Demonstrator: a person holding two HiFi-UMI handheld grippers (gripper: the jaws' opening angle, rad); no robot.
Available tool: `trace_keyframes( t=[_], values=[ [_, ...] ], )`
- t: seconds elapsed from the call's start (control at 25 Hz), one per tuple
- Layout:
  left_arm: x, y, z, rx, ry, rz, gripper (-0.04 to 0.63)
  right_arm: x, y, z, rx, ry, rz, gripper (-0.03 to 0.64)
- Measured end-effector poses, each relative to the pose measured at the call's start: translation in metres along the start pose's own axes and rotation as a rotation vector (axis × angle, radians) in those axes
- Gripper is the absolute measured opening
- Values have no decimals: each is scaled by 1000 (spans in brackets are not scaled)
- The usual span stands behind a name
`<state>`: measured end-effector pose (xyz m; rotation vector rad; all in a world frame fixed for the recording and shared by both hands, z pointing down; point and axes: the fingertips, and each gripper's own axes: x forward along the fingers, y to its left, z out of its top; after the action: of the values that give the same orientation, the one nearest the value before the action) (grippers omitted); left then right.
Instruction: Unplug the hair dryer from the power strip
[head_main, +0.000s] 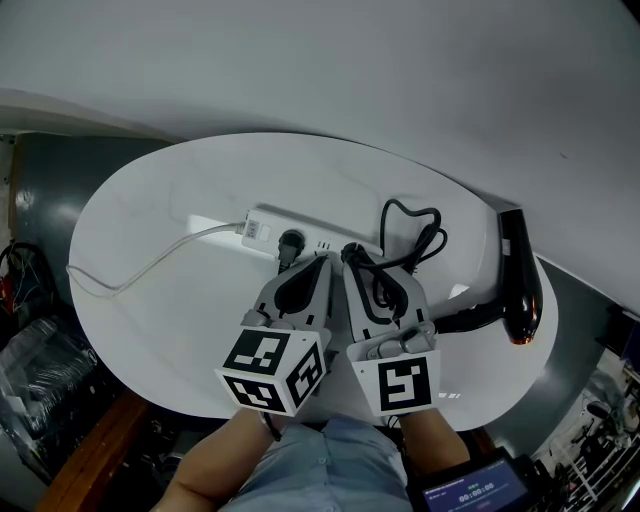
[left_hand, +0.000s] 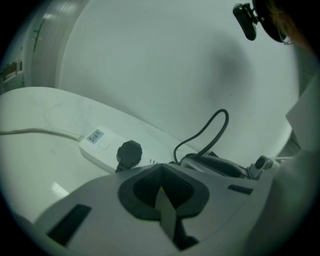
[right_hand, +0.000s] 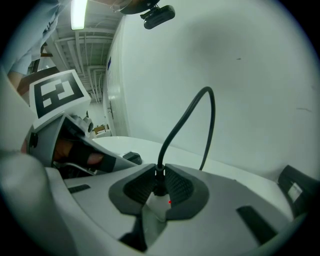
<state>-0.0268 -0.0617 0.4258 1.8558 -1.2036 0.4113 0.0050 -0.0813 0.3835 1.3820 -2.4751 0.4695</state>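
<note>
A white power strip lies mid-table with a round black plug seated in it; both also show in the left gripper view as the strip and the plug. The black hair dryer rests at the table's right, and its cord loops toward the grippers. My right gripper is shut on that black cord, which rises from between its jaws. My left gripper sits just below the plug, its jaws meeting with nothing seen between them.
The strip's white lead trails left across the oval white table, which stands against a pale wall. Dark clutter lies beyond the table's left edge. A small screen shows at the bottom right.
</note>
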Motion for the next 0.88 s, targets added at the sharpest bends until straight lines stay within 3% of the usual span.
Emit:
trace_keyframes(
  t=[0.2, 0.88],
  values=[
    [6, -2, -5, -75, -12, -23, -3, -1, 1, 0, 0, 0, 9, 54],
    [8, -4, -8, -109, 20, -71, -3, -10, 3, 3, -38, -22, 32, 38]
  ],
)
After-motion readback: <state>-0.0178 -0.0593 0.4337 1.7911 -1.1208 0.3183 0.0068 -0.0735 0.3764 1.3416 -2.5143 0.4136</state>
